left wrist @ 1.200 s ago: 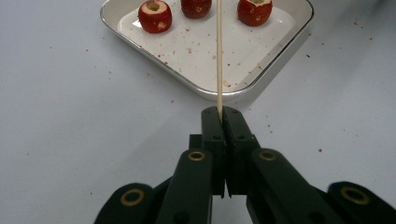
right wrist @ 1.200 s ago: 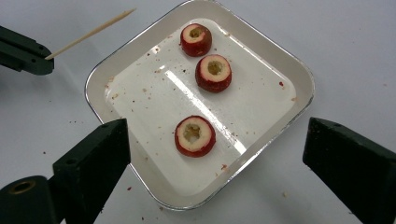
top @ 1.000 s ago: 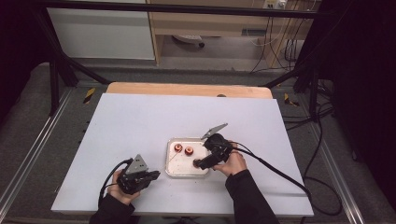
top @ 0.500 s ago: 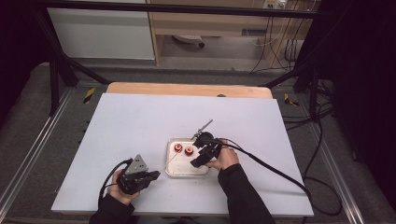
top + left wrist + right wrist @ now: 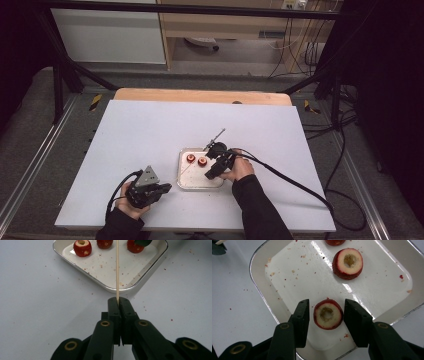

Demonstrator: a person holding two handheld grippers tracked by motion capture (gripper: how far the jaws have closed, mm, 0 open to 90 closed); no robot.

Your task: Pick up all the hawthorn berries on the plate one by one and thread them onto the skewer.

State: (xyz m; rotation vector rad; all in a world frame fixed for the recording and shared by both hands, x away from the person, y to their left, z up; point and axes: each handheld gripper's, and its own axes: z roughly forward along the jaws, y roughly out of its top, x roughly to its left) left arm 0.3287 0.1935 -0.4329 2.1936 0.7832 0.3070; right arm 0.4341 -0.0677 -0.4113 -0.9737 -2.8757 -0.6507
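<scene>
Left gripper [image 5: 118,301]: near front-left part of white table [image 5: 150,130]; jaws pressed together on lower end of thin wooden skewer [image 5: 117,270]. Skewer running straight ahead over tray rim, far end reaching among the fruit.

Right gripper [image 5: 327,312]: over the tray in the high view; jaws parted, straddling one cored red fruit [image 5: 328,314], a narrow gap on each side, neither pad touching it.

Metal tray [image 5: 259,282]: shallow, square with rounded corners, at table centre; white floor scattered with red and pale crumbs. Crumbs also scattered on table just beside the rim.

Cored red fruits: one between right jaws, cut face and hollow centre upward; second [image 5: 347,263] farther in, well apart from first, also hole upward; a third at top edge of right gripper view, partly cut off. Three fruits seen in left gripper view along far side of tray.

Surroundings: wooden board edge [image 5: 200,95] behind white sheet, black cables [image 5: 290,180] trailing right, dark frame bars at both sides.
</scene>
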